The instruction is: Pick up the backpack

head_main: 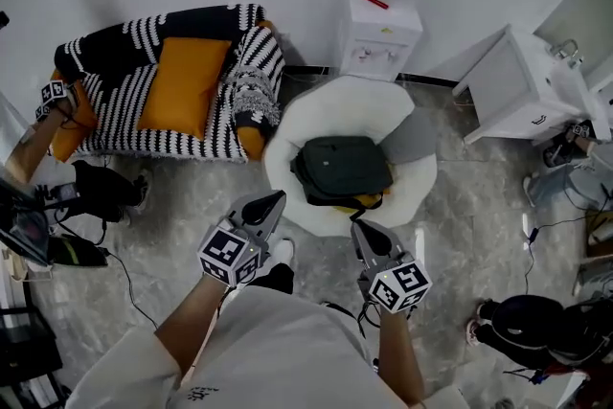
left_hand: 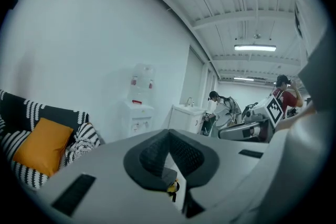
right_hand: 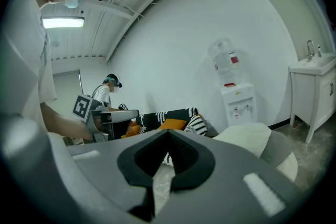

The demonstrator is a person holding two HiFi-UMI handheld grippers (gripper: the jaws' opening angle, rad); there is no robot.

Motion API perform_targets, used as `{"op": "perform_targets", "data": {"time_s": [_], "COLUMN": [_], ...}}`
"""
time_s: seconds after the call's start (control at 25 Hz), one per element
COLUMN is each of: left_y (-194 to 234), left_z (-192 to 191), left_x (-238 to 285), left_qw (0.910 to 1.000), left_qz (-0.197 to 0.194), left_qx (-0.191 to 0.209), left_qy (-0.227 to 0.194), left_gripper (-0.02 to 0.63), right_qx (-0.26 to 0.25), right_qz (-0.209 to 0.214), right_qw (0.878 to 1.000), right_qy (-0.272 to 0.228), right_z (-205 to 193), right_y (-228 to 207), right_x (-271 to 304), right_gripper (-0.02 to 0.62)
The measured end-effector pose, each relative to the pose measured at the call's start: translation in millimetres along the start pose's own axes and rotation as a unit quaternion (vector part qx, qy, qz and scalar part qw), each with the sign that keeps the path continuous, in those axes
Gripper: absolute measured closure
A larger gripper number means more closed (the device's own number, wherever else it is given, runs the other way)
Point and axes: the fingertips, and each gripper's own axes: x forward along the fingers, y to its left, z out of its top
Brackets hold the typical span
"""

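A dark backpack (head_main: 342, 169) lies flat on a round white fluffy chair (head_main: 299, 124), with something yellow showing under its near edge. My left gripper (head_main: 271, 202) hovers just short of the chair's near-left rim, jaws shut and empty. Just short of the chair's near rim, below the backpack, my right gripper (head_main: 366, 231) is shut too, with nothing in it. In the left gripper view the shut jaws (left_hand: 169, 136) fill the foreground and hide the backpack. The right gripper view shows shut jaws (right_hand: 168, 136) and the white chair (right_hand: 248, 138) to the right.
A striped black-and-white sofa (head_main: 196, 129) with an orange cushion (head_main: 183, 83) stands at the left. Behind the chair stands a water dispenser (head_main: 379, 30), with a white sink cabinet (head_main: 522, 89) at the right. Bags and cables lie on the marble floor. Other people stand nearby.
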Motion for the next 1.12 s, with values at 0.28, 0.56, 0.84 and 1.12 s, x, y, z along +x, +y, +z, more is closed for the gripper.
{"op": "perform_targets", "data": {"time_s": [0.28,0.56,0.84,1.12], "left_y": [43.2,71.5,78.9,83.1], "left_z": [-0.8,-13.9,-35.0,-57.5], "left_x": [9.6,9.0,28.7,44.6], "left_qw": [0.9992,0.9974,0.9972,0.9961], "left_qz": [-0.031,-0.044,-0.034,-0.007], "left_qx": [-0.024,-0.053,-0.035,-0.053], "left_qy": [0.004,0.019,0.057,0.071], "left_gripper": [0.612,0.612,0.612,0.612], "right_qx": [0.015,0.019,0.035,0.029], "right_qz": [-0.019,-0.024,-0.019,-0.007], "right_qw": [1.000,0.999,0.998,0.996], "right_qy": [0.003,0.042,0.057,0.079], "right_z": [4.5,-8.6,-23.2,-47.4], "right_y": [0.0,0.7,-12.3,-38.0], "right_x": [43.3,71.1,82.6,95.3], "right_gripper": [0.594,0.594,0.594,0.594]}}
